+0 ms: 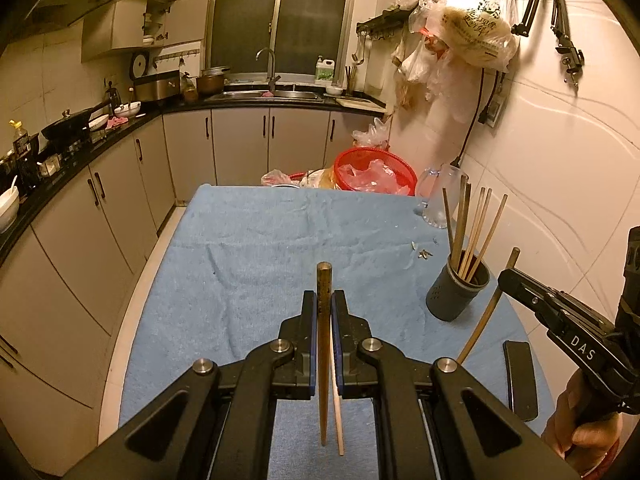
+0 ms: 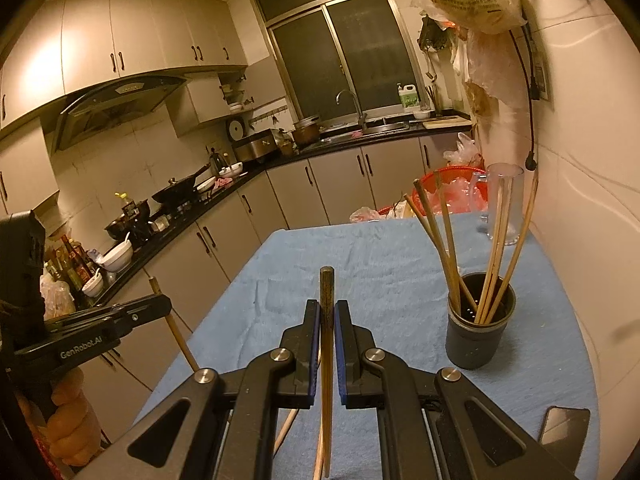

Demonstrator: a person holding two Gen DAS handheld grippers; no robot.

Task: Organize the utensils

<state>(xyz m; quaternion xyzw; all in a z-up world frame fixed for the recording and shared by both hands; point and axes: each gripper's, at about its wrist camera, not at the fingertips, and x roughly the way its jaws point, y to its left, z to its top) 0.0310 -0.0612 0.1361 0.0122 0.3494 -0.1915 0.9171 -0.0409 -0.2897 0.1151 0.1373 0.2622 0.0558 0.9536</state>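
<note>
Each gripper pinches 1 chopstick: the left gripper (image 1: 324, 304) holds a chopstick (image 1: 323, 360), the right gripper (image 2: 327, 312) another chopstick (image 2: 327, 380), both above the blue-covered surface (image 1: 248, 240). Next, probably, each must be tipped into the holder (image 2: 478, 332), far right.

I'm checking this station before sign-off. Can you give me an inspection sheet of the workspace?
Surface: blue towel covers the table.
Job's things: grey holder with several chopsticks standing in it.
Clutter: glass jug, red basket, dark phone, small scraps.
Grippers: left hand-held gripper shut on a chopstick; right hand-held gripper shut on another chopstick.
Cables: black cord on the wall.
Surroundings: kitchen counter, sink, hanging bags.
</note>
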